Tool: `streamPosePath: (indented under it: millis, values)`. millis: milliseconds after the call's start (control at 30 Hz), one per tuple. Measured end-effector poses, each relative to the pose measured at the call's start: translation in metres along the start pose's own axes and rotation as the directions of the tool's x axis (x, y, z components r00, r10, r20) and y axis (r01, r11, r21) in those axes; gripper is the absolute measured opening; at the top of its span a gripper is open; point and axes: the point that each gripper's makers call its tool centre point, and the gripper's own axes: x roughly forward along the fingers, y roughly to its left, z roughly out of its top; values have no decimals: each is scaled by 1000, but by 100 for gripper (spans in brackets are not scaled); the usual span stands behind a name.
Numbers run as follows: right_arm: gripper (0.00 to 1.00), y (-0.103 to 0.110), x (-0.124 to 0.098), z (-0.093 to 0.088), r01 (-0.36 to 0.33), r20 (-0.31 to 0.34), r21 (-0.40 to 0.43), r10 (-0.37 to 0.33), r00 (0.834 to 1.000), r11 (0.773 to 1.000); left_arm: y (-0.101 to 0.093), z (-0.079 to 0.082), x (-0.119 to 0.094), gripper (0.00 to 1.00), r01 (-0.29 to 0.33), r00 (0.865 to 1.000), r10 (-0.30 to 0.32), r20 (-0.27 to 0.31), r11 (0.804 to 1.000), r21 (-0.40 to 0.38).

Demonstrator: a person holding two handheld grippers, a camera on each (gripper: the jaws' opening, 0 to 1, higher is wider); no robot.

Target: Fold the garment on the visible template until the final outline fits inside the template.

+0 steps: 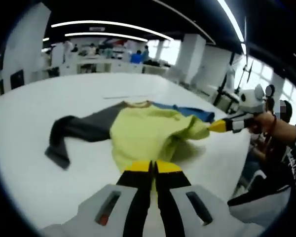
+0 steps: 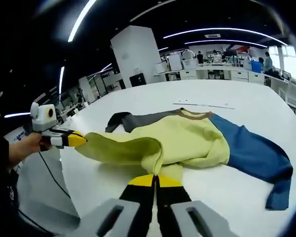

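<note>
A: Where do we find the garment (image 1: 148, 133)?

B: We see it spread on the white bench (image 1: 34, 148), a yellow-green body with a dark grey sleeve (image 1: 79, 129) running off one side and a blue sleeve (image 2: 254, 153) off the other. The tan collar (image 2: 195, 114) lies at the far side from us.

A: And our left claw (image 1: 151, 167)?

B: In the left gripper view its yellow-tipped jaws stand pressed together, and the near hem of the yellow-green cloth sits right at the tips. We read it as pinched on the garment. In the right gripper view we also see that claw coming in from the left, its yellow tip at a corner of the hem, which is drawn out toward the bench edge.

A: The right claw (image 2: 156, 180)?

B: The same: jaws closed, tips meeting the yellow-green hem where the cloth folds over itself. In the left gripper view it enters from the right, a hand (image 1: 266, 121) behind it, and its yellow tip holds a pulled-out corner of the hem.

A: What lies behind?

B: We make out a thin line (image 2: 204, 104) on the bench beyond the collar. Farther off stand white pillars (image 2: 135, 54), desks with people (image 1: 138, 56), and long ceiling lights (image 1: 108, 23).
</note>
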Motion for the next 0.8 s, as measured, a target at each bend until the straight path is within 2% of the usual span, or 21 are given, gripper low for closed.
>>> streamPosePath:
  millis: [367, 433, 633, 733, 800]
  values:
    - [0, -5, -27, -12, 2, -19, -25, -2, 1000, 1000, -17, -12, -9, 0, 33, 998, -31, -50, 998, 46]
    - [0, -5, -30, -15, 0, -24, -27, 0, 1000, 1000, -12, -22, -12, 0, -6, 995, 9, -96, 999, 39]
    - [0, -4, -39, -29, -6, -44, -30, 4, 999, 1000, -15, -35, -14, 0, -13, 993, 15, -117, 1000, 23]
    - [0, 0, -42, -41, -13, -66, -34, 11, 998, 999, -12, -45, -15, 0, -33, 988, 34, -151, 999, 9]
    - [0, 2, -43, -48, -16, -80, -37, 13, 997, 999, -12, -49, -16, 0, -34, 988, 35, -154, 999, 6]
